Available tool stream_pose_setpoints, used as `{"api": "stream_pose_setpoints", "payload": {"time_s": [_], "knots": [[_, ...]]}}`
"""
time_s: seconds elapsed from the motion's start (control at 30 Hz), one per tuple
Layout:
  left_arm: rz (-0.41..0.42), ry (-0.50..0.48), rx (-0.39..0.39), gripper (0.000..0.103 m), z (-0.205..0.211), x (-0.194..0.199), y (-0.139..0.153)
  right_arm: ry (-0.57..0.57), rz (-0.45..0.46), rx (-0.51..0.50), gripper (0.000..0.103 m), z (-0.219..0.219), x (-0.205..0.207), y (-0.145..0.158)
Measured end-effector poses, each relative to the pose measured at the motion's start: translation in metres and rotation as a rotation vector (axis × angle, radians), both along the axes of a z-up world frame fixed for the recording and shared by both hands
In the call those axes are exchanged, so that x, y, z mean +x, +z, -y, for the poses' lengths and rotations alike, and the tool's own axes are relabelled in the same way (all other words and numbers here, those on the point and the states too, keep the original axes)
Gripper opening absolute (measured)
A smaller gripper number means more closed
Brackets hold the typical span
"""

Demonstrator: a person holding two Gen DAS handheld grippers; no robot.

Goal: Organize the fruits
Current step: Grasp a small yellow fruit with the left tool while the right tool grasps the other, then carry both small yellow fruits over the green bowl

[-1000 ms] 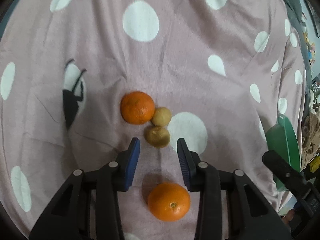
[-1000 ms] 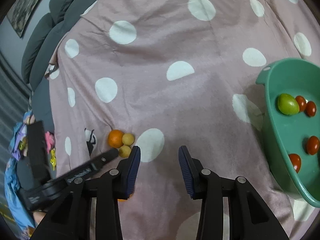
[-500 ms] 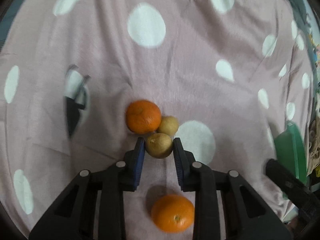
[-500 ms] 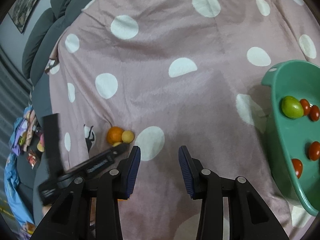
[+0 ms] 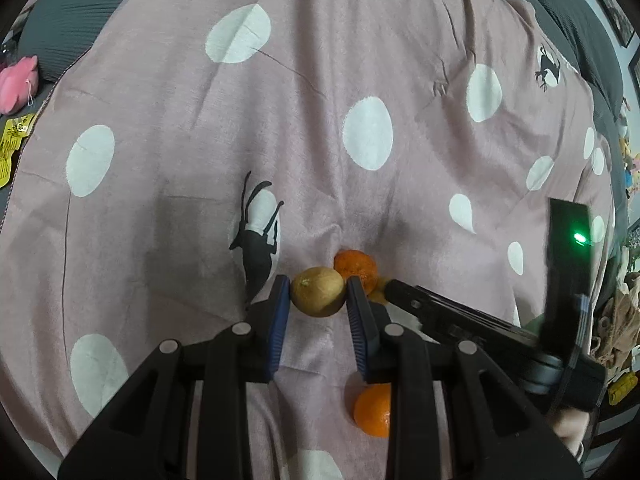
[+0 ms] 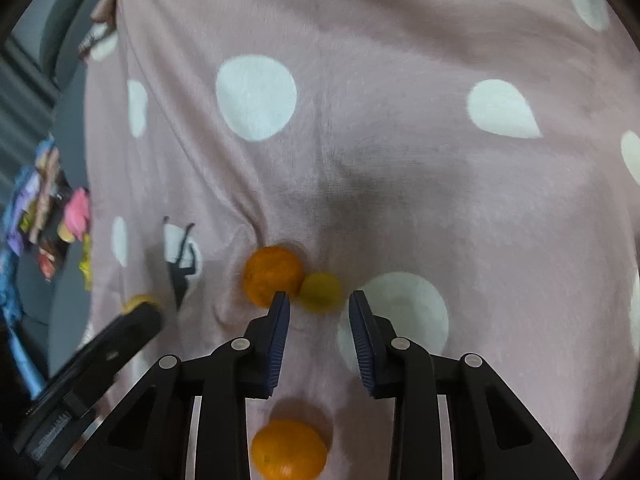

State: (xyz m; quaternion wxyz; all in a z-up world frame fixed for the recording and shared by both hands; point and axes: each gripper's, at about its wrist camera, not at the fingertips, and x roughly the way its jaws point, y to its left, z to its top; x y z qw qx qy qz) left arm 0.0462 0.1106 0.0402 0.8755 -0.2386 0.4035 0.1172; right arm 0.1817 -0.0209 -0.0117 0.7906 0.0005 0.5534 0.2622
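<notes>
Two grippers work over a pink blanket [image 5: 400, 60] with white dots. The left gripper [image 5: 318, 296] is clenched on a brownish-yellow fruit [image 5: 317, 291], lifted clear of the cloth. The right gripper [image 6: 319, 312] is closing with nothing pressed between its pads, its tips just short of a small yellow fruit [image 6: 320, 292] touching an orange [image 6: 272, 274]. A second orange [image 6: 289, 449] lies nearer, below the jaws.

No words, brands or numbers can be read. A yellow tag [image 5: 14, 136] off the blanket's [image 5: 168, 80] left edge carries dark print, and the left gripper's [image 6: 48, 446] body bears small print; both are too blurred.
</notes>
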Motion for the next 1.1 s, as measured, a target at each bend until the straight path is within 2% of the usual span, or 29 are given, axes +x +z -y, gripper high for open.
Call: {"api": "stream_pose_setpoints", "payload": {"time_s": [0.33, 0.43, 0.57, 0.63, 0.7, 0.83, 0.97, 1.1], "knots": [[-0.010, -0.013, -0.007, 0.028, 0.003, 0.006, -0.003, -0.012, 0.017, -0.033, 0.032, -0.013, 0.003, -0.007], [-0.012, -0.022, -0.002, 0.028, 0.009, 0.009, -0.003, -0.011, 0.001, -0.019, 0.025, -0.011, 0.004, -0.007], [-0.009, -0.029, 0.004, 0.028, 0.012, 0.010, -0.003, 0.014, 0.035, -0.047, 0.025, -0.014, -0.004, -0.005], [-0.007, -0.032, 0.006, 0.028, 0.013, 0.011, -0.002, -0.005, 0.015, -0.034, 0.024, -0.012, -0.004, -0.004], [-0.004, -0.034, 0.007, 0.028, 0.013, 0.009, -0.001, -0.012, 0.001, -0.008, 0.024, -0.005, -0.006, 0.000], [-0.006, -0.045, 0.008, 0.028, 0.017, 0.010, -0.001, -0.024, 0.046, -0.028, 0.024, 0.018, -0.017, 0.008], [-0.014, -0.066, 0.022, 0.028, 0.026, 0.012, -0.001, -0.078, 0.046, -0.033, 0.024, 0.056, -0.025, 0.011], [-0.012, -0.091, 0.039, 0.028, 0.036, 0.013, -0.001, -0.149, 0.089, -0.044, 0.024, 0.097, -0.042, 0.016]]}}
